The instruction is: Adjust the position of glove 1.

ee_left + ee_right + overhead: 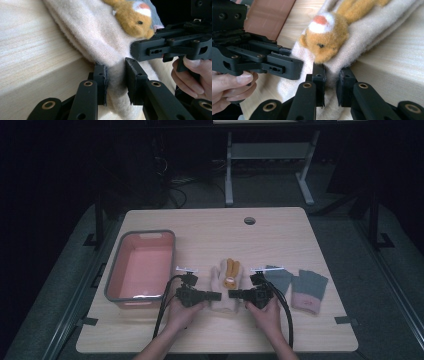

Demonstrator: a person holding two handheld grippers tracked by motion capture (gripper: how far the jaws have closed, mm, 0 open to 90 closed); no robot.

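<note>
A cream fuzzy sock (217, 279) with an orange plush animal face (230, 270) lies at the middle of the table. My left gripper (216, 296) comes at its near end from the left, my right gripper (232, 294) from the right, tips almost meeting. In the left gripper view the left gripper (116, 83) is shut on a fold of the sock (87, 30). In the right gripper view the right gripper (331, 83) pinches the sock (367, 27) just below the animal face (327, 37).
A pink bin (113, 270) with a grey rim stands to the left of the sock. Two grey socks with pink cuffs (310, 290) lie to the right. The table has a cable hole (249, 220) at the back.
</note>
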